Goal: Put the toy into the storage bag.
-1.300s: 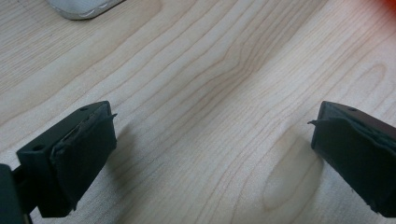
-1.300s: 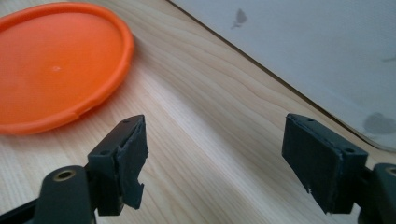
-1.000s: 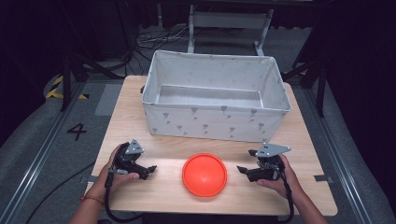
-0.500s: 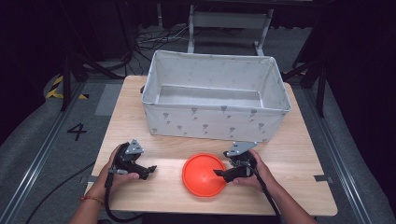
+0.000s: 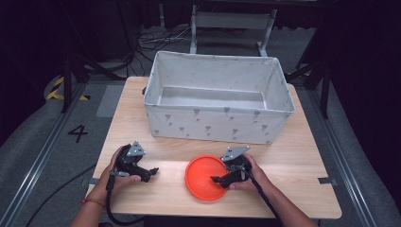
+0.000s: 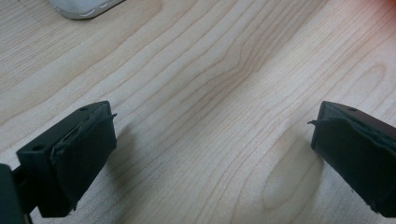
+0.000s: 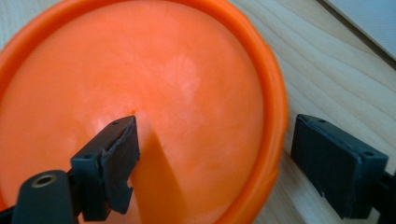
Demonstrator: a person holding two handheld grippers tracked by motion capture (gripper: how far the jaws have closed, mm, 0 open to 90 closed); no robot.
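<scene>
Slippage worries us: our right gripper [image 7: 212, 158] straddles the orange bowl [image 7: 140, 98] rim wide open, left gripper [image 6: 210, 158] likewise wide.

Bright tabletop, dark surroundings, soft focus

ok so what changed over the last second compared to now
The right gripper moved in toward the table's middle, from beside the round orange plastic plate to its edge. Its open jaws now straddle the rim, one over the inside, one outside over the wood; not closed on it yet. The left gripper, open over the wooden table, the plate and the white fabric bin stayed put.
</scene>
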